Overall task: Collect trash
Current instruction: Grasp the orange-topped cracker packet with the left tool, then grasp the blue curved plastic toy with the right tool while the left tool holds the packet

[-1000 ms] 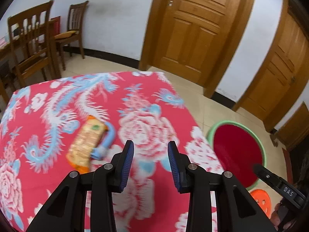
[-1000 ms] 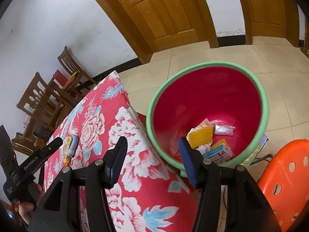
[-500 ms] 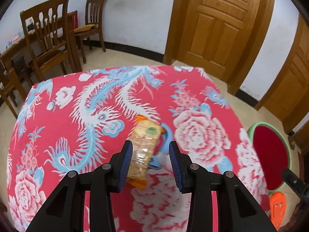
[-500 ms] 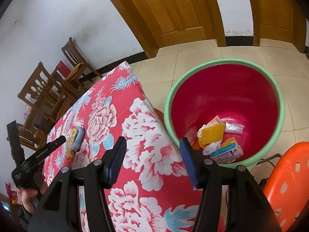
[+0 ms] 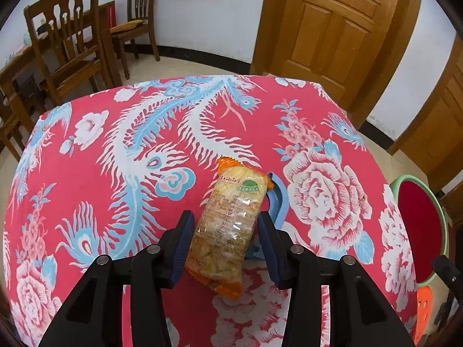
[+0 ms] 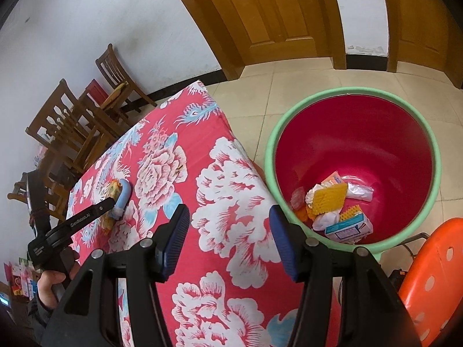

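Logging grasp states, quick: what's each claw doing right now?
Left claw: open, straddling the snack packet, not clamped.
Right claw: open, empty, above the tablecloth.

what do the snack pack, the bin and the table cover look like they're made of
Snack pack: thin glossy plastic film, clear in the middle with orange crimped ends; it glints and shows the food inside.
Bin: moulded plastic, smooth, with a soft sheen; red inside, pale green rim.
Table cover: looks like printed cloth, matt, red with a floral and phoenix pattern; it folds down over the table edge. Could be coated.
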Tool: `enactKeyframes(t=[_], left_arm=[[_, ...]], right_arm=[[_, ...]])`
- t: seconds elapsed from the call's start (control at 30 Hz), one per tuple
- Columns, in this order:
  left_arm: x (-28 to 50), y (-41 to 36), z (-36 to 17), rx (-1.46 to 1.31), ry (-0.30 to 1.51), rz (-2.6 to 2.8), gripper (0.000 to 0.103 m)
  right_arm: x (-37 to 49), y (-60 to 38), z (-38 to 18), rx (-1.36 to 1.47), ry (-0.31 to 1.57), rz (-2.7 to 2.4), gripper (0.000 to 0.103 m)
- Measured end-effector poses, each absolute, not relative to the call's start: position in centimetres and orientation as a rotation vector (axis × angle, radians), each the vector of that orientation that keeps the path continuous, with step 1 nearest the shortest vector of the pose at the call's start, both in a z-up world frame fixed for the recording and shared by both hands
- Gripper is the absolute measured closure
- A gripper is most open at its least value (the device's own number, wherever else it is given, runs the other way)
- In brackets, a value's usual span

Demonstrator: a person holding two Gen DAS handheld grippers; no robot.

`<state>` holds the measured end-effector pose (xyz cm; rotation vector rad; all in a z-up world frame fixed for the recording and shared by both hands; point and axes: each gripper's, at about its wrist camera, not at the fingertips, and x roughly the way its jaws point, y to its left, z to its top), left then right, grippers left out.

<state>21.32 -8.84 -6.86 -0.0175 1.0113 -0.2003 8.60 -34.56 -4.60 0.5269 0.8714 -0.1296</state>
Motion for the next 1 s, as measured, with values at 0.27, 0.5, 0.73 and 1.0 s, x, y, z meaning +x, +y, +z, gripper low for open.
enactKeyframes(t=[0.27,0.5,0.73,1.0], left_arm=[[21.2,-8.4,-7.1,-0.037,0.993,-0.211,0.060],[20.3,-6.3,-6.4,-0.104,0.961,-0.182,0.061],[19.2,-3.0,-6.1,-0.194,0.914,-0.089,0.061],[18.9,-0.3,-6.2,-0.250,0.878,-0.032,0.061]], right_arm=[[9.4,-33.6,-4.6,0.508,0.887,-0.112,0.044],[10.4,-31.9,-4.5,0.477,0.898,-0.084,0.044],[12.2,-28.6,-4.4,0.428,0.919,-0.030,0.044],[15.0,-23.9,-4.5,0.370,0.931,0.033,0.044]])
